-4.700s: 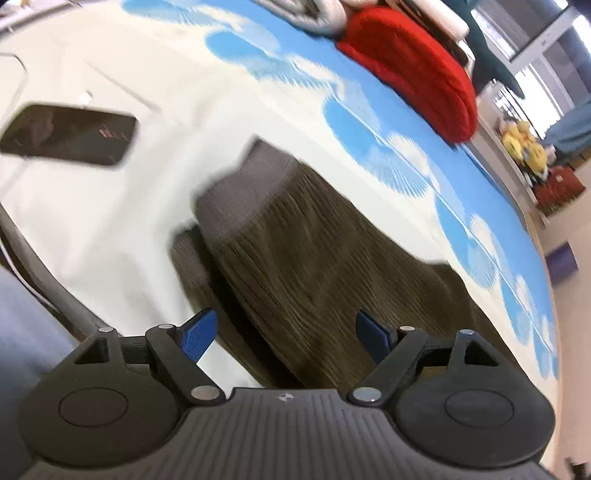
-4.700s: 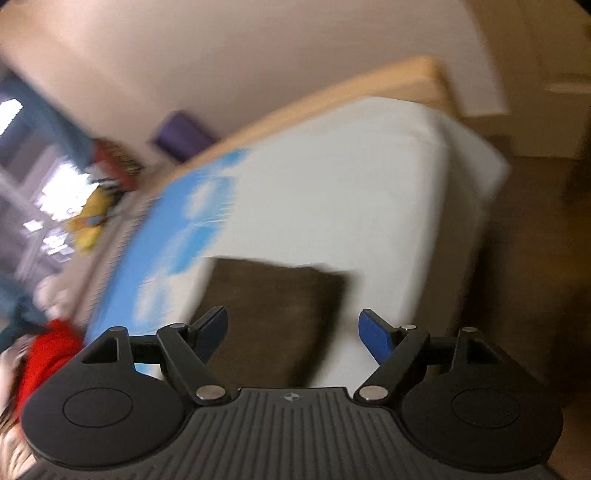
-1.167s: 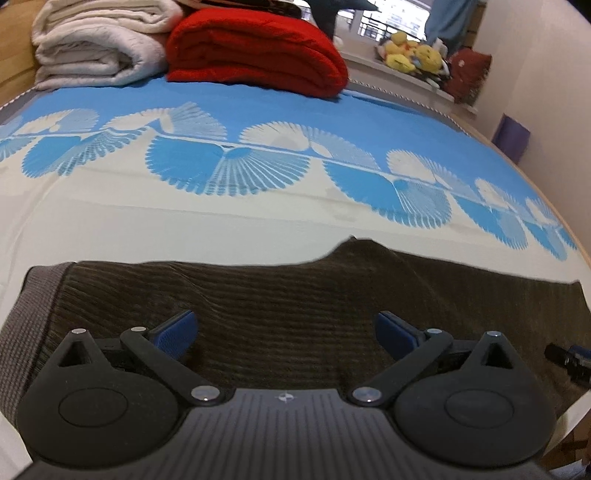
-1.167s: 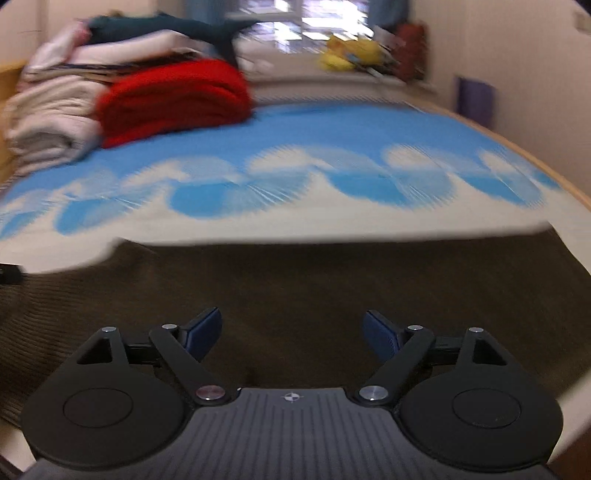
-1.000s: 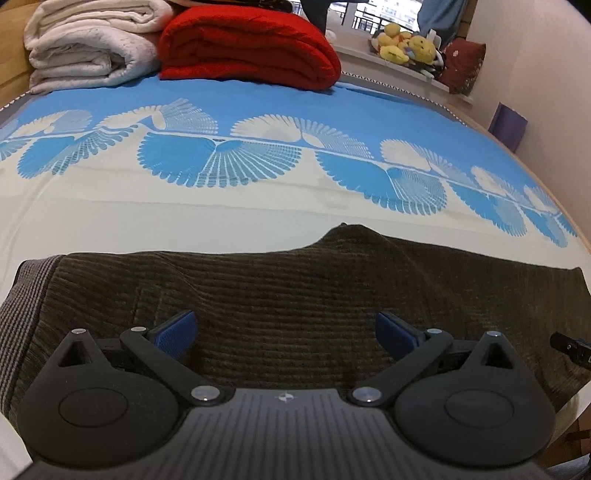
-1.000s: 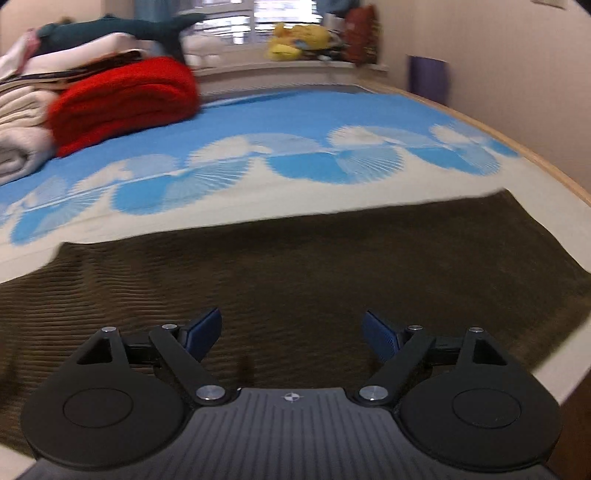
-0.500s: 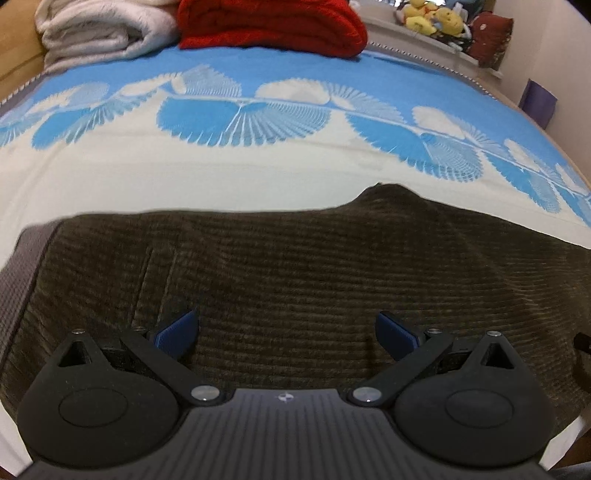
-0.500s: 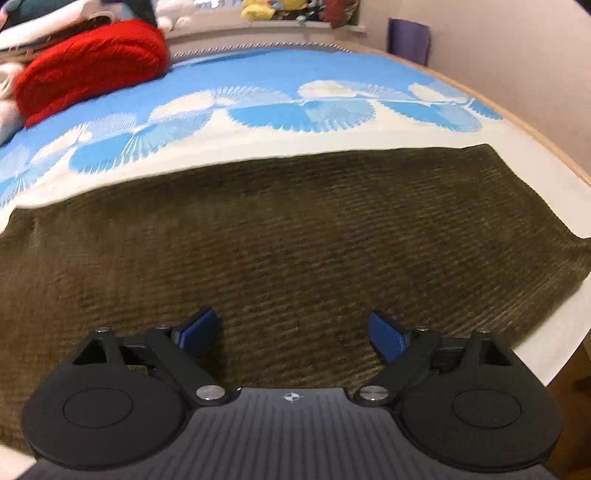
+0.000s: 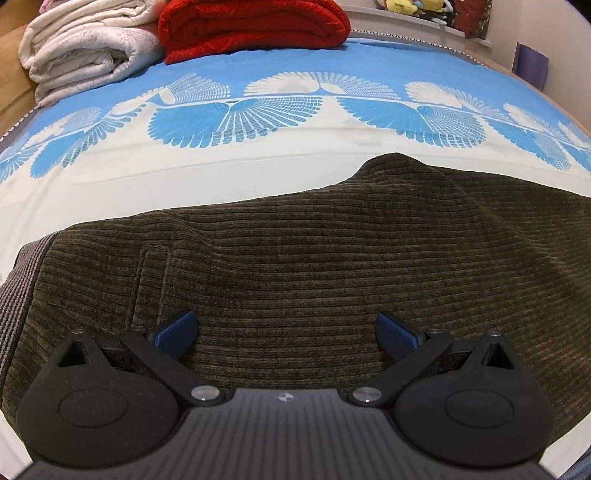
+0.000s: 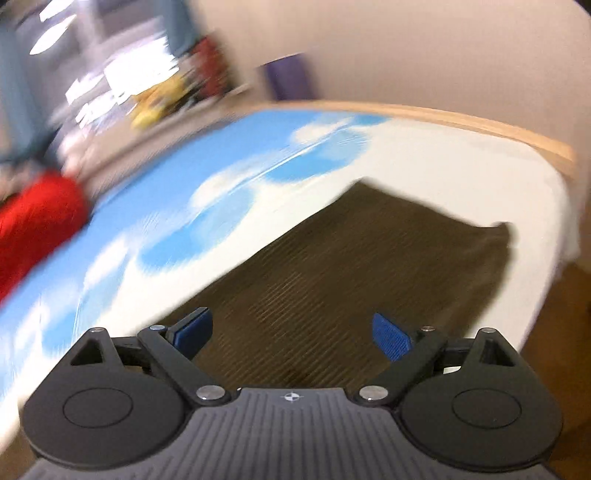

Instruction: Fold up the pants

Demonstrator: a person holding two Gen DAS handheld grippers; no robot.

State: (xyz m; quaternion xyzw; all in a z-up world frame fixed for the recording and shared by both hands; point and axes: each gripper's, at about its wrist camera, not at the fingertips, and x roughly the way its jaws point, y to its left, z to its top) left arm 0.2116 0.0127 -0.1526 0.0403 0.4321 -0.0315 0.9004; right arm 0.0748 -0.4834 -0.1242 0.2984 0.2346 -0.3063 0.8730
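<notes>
Dark brown corduroy pants (image 9: 314, 258) lie flat across the near side of the bed, their grey ribbed waistband (image 9: 20, 280) at the far left. My left gripper (image 9: 286, 330) hangs open just above the cloth near the waist end, nothing between its blue pads. In the blurred right wrist view the pants (image 10: 351, 266) stretch away toward the leg hems (image 10: 476, 229) by the bed's corner. My right gripper (image 10: 291, 332) is over the leg part, its jaws opening wide and holding nothing.
The bed sheet (image 9: 184, 173) is cream near me and blue with fan patterns farther back. A folded red blanket (image 9: 255, 26) and white bedding (image 9: 88, 55) sit at the far edge. A wooden bed rail (image 10: 480, 127) and floor (image 10: 569, 317) border the right end.
The left gripper has sunk closer to the pants. The right gripper has swung sideways and rolled, now facing along the legs toward the hems and the bed's corner.
</notes>
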